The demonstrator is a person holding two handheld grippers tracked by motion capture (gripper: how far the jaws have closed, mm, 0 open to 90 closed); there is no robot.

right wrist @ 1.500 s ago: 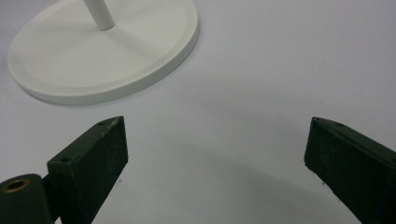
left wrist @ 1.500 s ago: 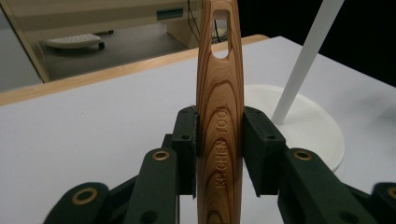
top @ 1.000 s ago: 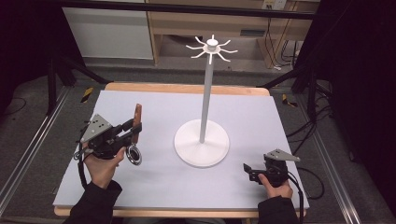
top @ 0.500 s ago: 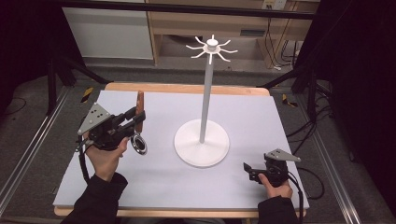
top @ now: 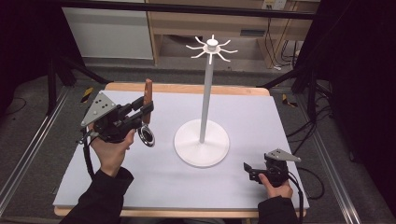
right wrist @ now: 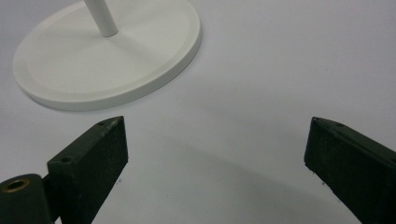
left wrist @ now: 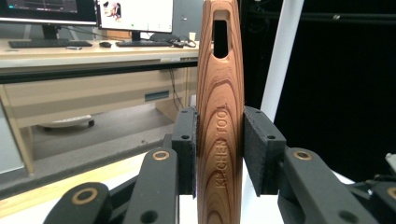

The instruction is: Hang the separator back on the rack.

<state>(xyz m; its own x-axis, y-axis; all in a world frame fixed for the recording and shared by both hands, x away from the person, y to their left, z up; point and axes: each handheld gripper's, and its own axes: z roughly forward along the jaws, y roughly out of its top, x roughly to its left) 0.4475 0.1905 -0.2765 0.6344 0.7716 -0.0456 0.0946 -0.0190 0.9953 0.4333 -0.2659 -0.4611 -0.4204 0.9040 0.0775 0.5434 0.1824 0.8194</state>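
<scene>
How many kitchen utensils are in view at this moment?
1. A wooden-handled utensil is clamped upright in the left gripper, raised over the table's left side, with its round metal end hanging below the jaws. None hangs on the white stand.

a: where's the left gripper (top: 145, 106)?
b: raised at nine o'clock, jaws pointing toward two o'clock and clamped, the left hand (top: 111, 150) under it.
a: and the right gripper (top: 247, 171)?
b: low at five o'clock, jaws spread wide, pointing toward nine o'clock.
</scene>
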